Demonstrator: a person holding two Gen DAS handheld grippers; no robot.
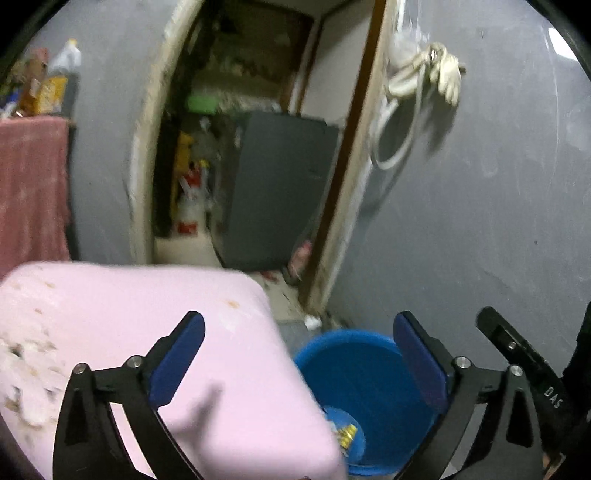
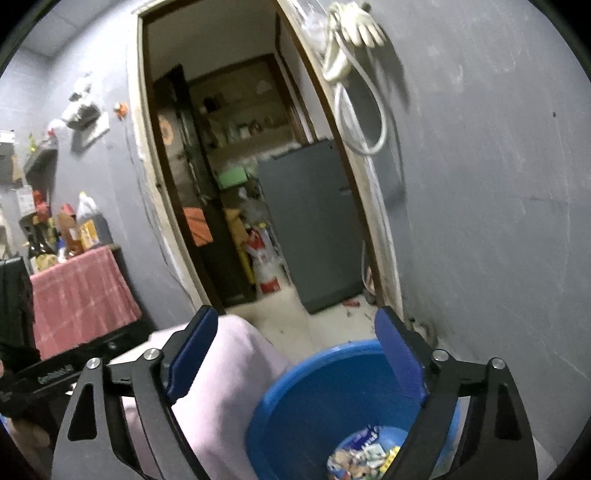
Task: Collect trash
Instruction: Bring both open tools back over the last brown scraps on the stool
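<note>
A blue plastic bucket stands on the floor by the grey wall, also seen lower in the right wrist view as the bucket. Crumpled wrappers lie at its bottom; a bit of the wrappers shows in the left wrist view. My left gripper hangs above the bucket's rim and the pink edge, open, nothing between its blue pads. My right gripper is over the bucket too, open and empty. The other tool's black body shows at the right of the left wrist view.
A pink cushioned surface with crumbs fills the lower left, next to the bucket. Behind is a doorway with a grey fridge and bottles. A red-clothed table with groceries stands left. A white glove and hose hang on the wall.
</note>
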